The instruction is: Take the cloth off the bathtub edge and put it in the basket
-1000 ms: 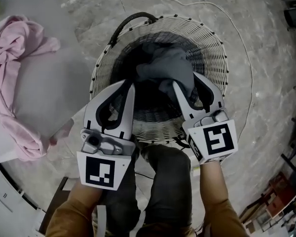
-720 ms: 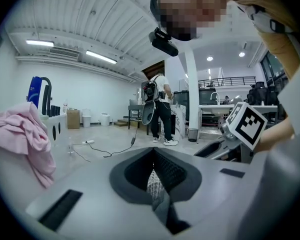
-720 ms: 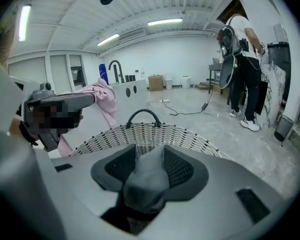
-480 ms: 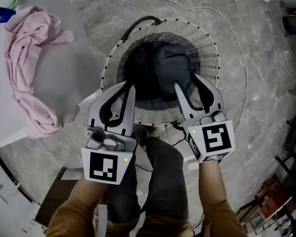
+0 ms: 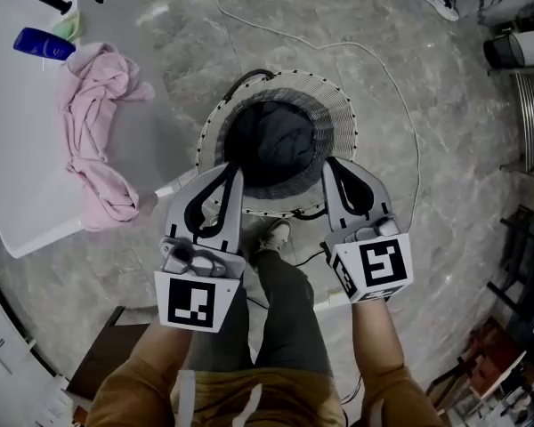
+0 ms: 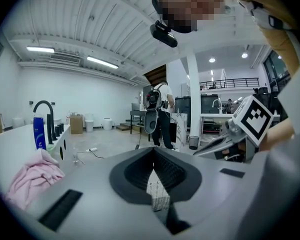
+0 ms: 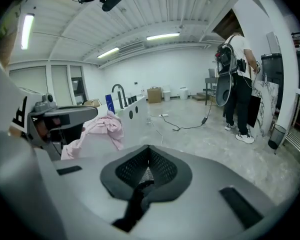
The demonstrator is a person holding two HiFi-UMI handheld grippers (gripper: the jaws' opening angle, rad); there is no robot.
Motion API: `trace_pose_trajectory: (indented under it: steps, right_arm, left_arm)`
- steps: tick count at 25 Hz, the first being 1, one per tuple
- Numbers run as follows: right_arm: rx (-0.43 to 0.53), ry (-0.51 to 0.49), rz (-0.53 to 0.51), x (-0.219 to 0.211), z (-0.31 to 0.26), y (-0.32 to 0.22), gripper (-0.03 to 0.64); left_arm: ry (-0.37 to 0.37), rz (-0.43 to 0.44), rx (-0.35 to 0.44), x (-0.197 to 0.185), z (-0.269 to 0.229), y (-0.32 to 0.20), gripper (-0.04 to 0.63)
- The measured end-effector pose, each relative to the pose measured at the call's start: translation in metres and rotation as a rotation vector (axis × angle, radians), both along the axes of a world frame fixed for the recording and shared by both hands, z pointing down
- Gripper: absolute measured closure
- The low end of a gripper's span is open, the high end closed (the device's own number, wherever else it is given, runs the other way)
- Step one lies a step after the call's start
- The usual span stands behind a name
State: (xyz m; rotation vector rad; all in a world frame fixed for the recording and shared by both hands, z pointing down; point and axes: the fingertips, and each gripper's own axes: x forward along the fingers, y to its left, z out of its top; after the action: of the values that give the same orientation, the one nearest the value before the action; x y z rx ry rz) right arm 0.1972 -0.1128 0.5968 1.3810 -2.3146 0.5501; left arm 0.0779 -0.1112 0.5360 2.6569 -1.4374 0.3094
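Standing on grey marble floor (image 5: 445, 194): basket (image 5: 343, 123), bathtub (image 5: 18, 167).

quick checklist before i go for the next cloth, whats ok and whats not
1. Dark cloth inside the basket: ok.
2. Right hand-held gripper empty: ok, jaws together, nothing between them.
3. Left hand-held gripper empty: ok, jaws together too.
4. Jaws open for a grasp: not ok, both are shut.
5. Pink cloth on the bathtub edge, free to take: ok, draped there, neither gripper near it.
6. Blue bottle clear of the pink cloth: cannot tell, it lies very close.
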Motion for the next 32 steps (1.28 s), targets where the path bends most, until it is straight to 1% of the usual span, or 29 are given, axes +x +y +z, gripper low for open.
trace_pose_trajectory:
  steps: [4, 8, 13, 19, 23, 27, 30, 32]
  right_arm:
    - [0.027, 0.000, 0.011, -0.002, -0.060, 0.002, 0.611]
    - [0.054, -0.010, 0.044, 0.000, -0.123, 0.005, 0.611]
    - [0.123, -0.015, 0.075, 0.004, -0.199, 0.009, 0.611]
    - [0.189, -0.054, 0.103, -0.002, -0.261, 0.011, 0.611]
    - [0.249, -0.070, 0.083, -0.013, -0.308, 0.018, 0.611]
    - [0.344, -0.057, 0.015, -0.027, -0.365, 0.032, 0.611]
    - [0.412, -0.057, -0.018, -0.034, -0.409, 0.047, 0.611]
    - [0.451, -0.065, -0.023, -0.040, -0.434, 0.060, 0.611]
  left_arm:
    - [0.011, 0.009, 0.007, 0.002, -0.050, 0.006, 0.588]
    - [0.020, 0.001, 0.006, -0.008, -0.100, 0.015, 0.588]
    - [0.023, 0.018, 0.051, -0.013, -0.164, 0.023, 0.588]
    - [0.007, 0.052, 0.104, -0.013, -0.220, 0.035, 0.588]
    - [0.003, 0.044, 0.132, -0.021, -0.257, 0.046, 0.588]
    - [0.023, 0.022, 0.163, -0.034, -0.301, 0.061, 0.588]
    - [0.006, 0.040, 0.212, -0.038, -0.330, 0.071, 0.588]
    - [0.011, 0.036, 0.217, -0.043, -0.346, 0.076, 0.588]
